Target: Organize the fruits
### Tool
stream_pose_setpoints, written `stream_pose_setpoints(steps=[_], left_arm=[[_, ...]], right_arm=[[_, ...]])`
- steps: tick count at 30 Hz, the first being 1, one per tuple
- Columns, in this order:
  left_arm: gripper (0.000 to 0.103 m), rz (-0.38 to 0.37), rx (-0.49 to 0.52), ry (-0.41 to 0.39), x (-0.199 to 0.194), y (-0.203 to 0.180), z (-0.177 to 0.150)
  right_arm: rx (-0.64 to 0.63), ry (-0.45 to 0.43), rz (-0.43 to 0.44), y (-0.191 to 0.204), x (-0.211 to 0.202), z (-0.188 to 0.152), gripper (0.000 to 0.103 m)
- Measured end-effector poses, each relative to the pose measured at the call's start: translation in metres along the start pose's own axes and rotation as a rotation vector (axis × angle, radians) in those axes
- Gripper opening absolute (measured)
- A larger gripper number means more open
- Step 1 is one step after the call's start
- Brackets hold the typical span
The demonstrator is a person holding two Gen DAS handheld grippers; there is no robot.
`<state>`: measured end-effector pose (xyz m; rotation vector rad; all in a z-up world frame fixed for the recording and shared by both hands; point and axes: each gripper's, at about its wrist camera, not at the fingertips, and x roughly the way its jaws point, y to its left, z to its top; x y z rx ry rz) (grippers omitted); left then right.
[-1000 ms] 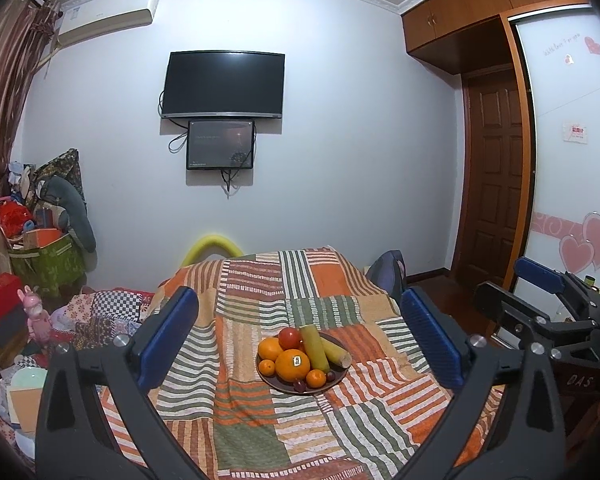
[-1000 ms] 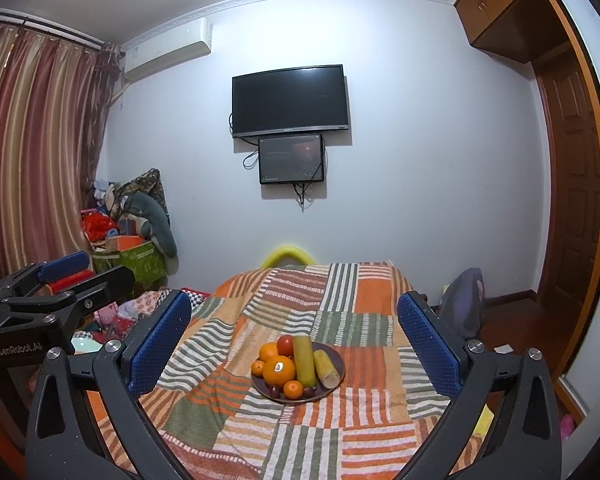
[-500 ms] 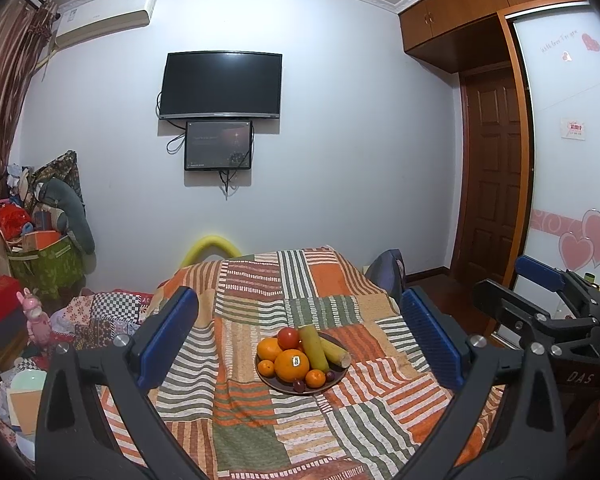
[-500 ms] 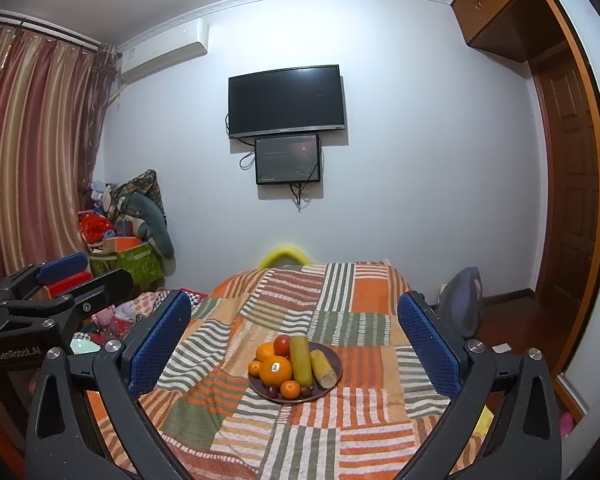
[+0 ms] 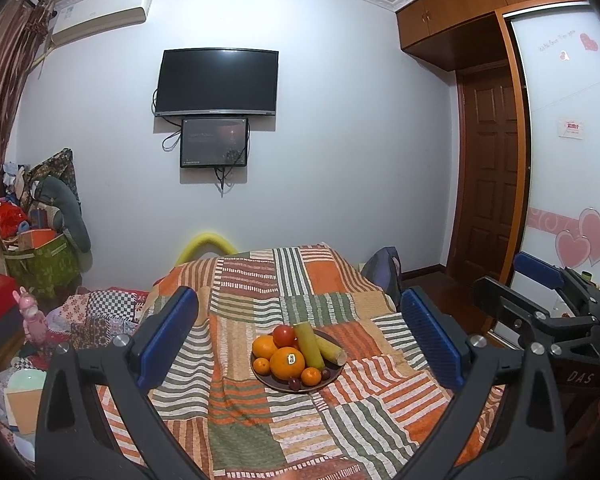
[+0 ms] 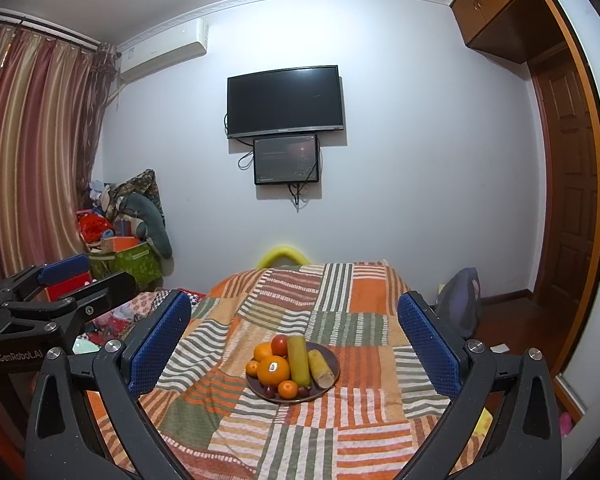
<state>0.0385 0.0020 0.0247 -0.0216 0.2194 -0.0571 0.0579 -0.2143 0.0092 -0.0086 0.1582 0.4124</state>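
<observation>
Over the patchwork cloth (image 5: pixel 260 420), through my left wrist camera, my left gripper (image 5: pixel 300 336) stands with its jaws wide and nothing between them. The plate (image 5: pixel 332 374) sits just past centre, toward 1 o'clock, heaped with fruit: a big orange (image 5: pixel 287 362) in front, a tomato (image 5: pixel 284 335) behind it at 12, and two long yellow-green pieces (image 5: pixel 309 344) leaning off toward 1. All the fruit I can see lies on that plate; whether it was gathered there or waits to be sorted out, this scene fits both. My right gripper (image 5: pixel 540 280) shows at 3 o'clock, off the table's side.

Through my right wrist camera, my right gripper (image 6: pixel 294 344) is likewise spread wide and empty, the plate (image 6: pixel 330 354) lying between the pads. The cloth lies bare around the plate on every side, so there is room to come down. The table's far edge falls away at 12; my left gripper (image 6: pixel 60 280) hangs at 9.
</observation>
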Motion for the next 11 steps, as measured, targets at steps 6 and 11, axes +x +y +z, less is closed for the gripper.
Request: stream_pose_setpoints(steps=[6, 11], left_arm=[[0.103, -0.008, -0.001, 0.008, 0.0020, -0.0015, -0.0013], [0.103, -0.016, 0.000, 0.015, 0.0041, -0.0034, -0.0017]], right_arm=[[-0.001, 0.004, -0.005, -0.0018, 0.0018, -0.0016, 0.103], [-0.001, 0.006, -0.006, -0.0015, 0.0030, -0.0021, 0.103]])
